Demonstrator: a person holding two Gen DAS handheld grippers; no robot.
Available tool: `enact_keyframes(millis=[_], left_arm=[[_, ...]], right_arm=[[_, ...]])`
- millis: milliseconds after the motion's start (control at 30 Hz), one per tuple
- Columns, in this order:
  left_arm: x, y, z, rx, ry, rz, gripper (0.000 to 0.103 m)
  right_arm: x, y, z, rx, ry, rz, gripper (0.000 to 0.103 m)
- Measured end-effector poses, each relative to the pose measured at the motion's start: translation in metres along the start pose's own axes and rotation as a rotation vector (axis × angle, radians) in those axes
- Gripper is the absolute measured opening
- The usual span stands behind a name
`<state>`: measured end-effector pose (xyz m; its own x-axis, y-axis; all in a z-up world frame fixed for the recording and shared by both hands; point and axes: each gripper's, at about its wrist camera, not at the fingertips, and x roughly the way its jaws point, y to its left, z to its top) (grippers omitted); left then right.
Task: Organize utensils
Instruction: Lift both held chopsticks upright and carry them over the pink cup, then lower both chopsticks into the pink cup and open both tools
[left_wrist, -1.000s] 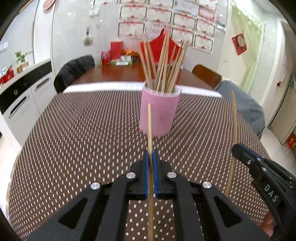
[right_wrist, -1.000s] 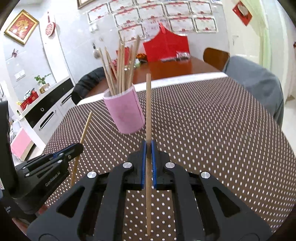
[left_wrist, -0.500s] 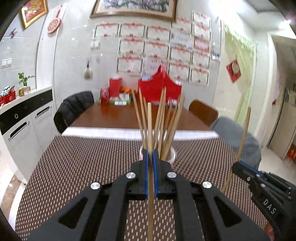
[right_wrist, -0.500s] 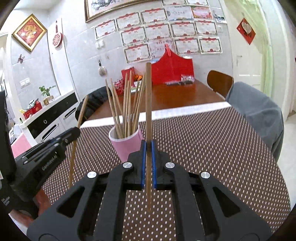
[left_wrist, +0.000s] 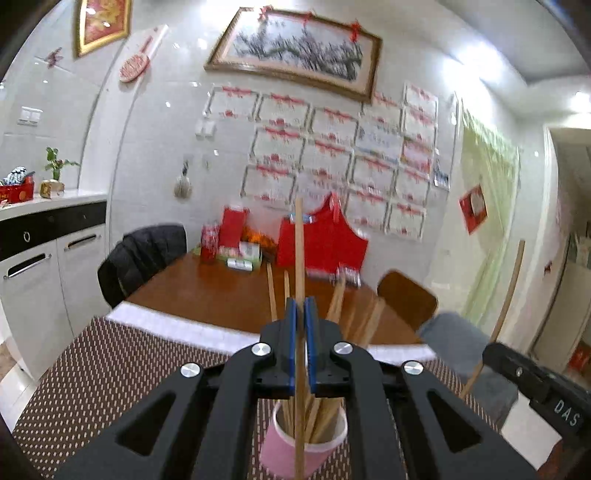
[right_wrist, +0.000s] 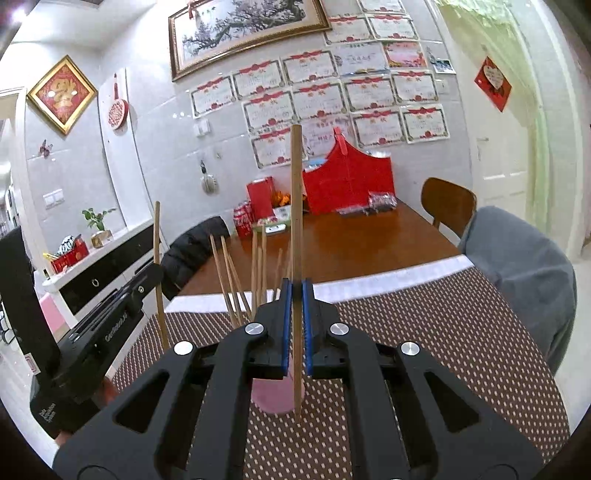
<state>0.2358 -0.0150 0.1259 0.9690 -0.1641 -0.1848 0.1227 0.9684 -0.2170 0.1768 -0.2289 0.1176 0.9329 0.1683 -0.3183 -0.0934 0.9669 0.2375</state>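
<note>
While each claw pinches a chopstick, only the left claw (left_wrist: 300, 328) view shows inside the pink cup (left_wrist: 284, 452).

Home dining room: framed painting (right_wrist: 243, 33) and certificates (right_wrist: 332, 96) hanging on tiled wall, wooden dining table (right_wrist: 332, 243) with chairs (right_wrist: 447, 201), cabinets (left_wrist: 44, 266) standing alongside.

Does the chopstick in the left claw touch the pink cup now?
Cannot tell. In the left wrist view the chopstick, held by the left claw, overlaps the pink cup and its mouth, but contact is not plainly visible.
</note>
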Motion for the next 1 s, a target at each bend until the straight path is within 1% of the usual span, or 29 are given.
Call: enact_keyframes(millis=[167,267,400,533,600,733,900,1000], left_arm=[[0.008,-0.003,0.013,-0.033,-0.136,0.014,0.006],[0.015,-0.005,0.017,-0.055,-0.185,0.001,0.006],[0.023,-0.009,0.014,-0.060,-0.229,0.004,0.006],[0.031,-0.010,0.003,-0.056,-0.273,0.037,0.006],[0.035,-0.011,-0.003,-0.034,-0.278,0.054,0.006],[0.044,-0.014,-0.015,0.002,-0.249,0.055,0.006],[0.053,-0.014,-0.033,0.059,-0.181,0.053,0.006],[0.054,-0.011,-0.044,0.084,-0.133,0.064,0.006]], right_arm=[[0.017,0.008,0.014,-0.007,-0.014,0.026,0.006],[0.027,0.013,0.020,-0.012,-0.019,0.046,0.006],[0.039,0.018,0.023,-0.022,-0.025,0.055,0.006],[0.056,0.021,0.021,-0.019,-0.009,0.058,0.006],[0.063,0.022,0.018,-0.023,-0.003,0.050,0.006],[0.081,0.020,0.009,-0.008,0.044,0.044,0.006],[0.093,0.020,-0.004,-0.025,0.100,0.035,0.006],[0.099,0.018,-0.016,-0.036,0.150,0.031,0.006]])
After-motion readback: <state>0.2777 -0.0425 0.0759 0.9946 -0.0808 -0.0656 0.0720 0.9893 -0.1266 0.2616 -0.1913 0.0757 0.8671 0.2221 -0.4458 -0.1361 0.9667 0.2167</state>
